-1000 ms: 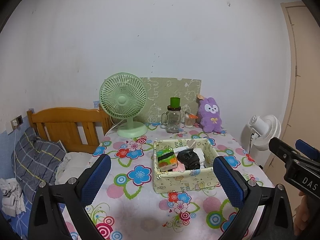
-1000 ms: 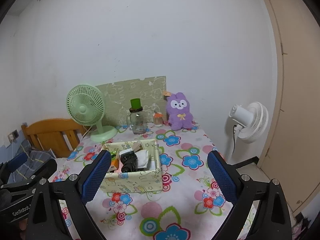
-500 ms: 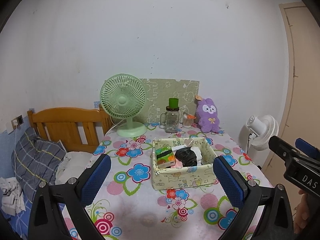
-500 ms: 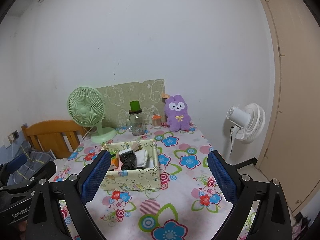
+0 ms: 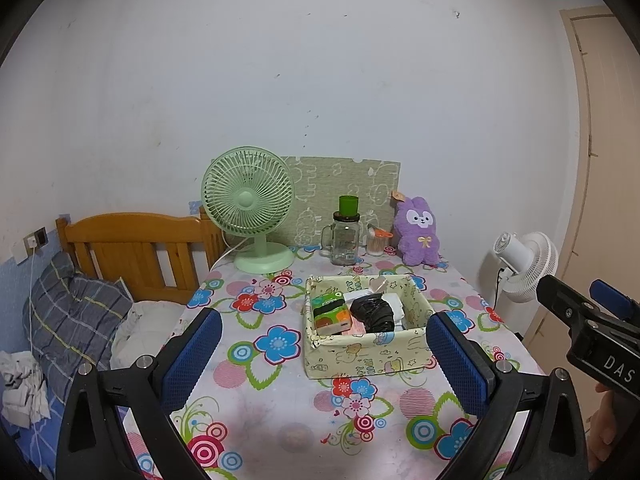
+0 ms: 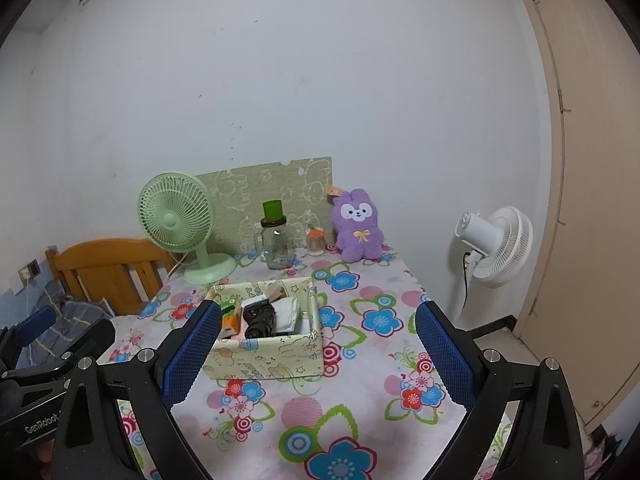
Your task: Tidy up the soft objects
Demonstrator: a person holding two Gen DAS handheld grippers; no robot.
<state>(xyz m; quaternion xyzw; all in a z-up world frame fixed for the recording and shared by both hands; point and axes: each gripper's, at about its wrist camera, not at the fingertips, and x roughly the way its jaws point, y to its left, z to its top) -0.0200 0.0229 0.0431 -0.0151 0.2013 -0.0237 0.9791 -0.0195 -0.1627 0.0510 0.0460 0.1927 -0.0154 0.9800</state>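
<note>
A patterned cloth box (image 5: 360, 354) (image 6: 272, 354) stands mid-table, holding a green-orange tissue pack (image 5: 331, 314), a black bundle (image 5: 372, 312) (image 6: 260, 320) and white folded items (image 6: 286, 314). A purple plush rabbit (image 5: 418, 230) (image 6: 359, 224) sits upright at the table's back by the wall. My left gripper (image 5: 324, 364) is open and empty, held back above the table's near edge. My right gripper (image 6: 318, 354) is open and empty, also short of the box; its body shows at the right of the left wrist view (image 5: 592, 336).
A green desk fan (image 5: 250, 208) (image 6: 180, 224), a glass jar with green cup (image 5: 346, 236) (image 6: 276, 240) and a small toothpick jar (image 5: 376, 240) stand at the back. A white floor fan (image 6: 496, 244) stands right of the table, a wooden bed (image 5: 132, 248) left.
Both grippers have drawn back and up from the table; the box and rabbit look smaller and farther. Both stay open and empty.
</note>
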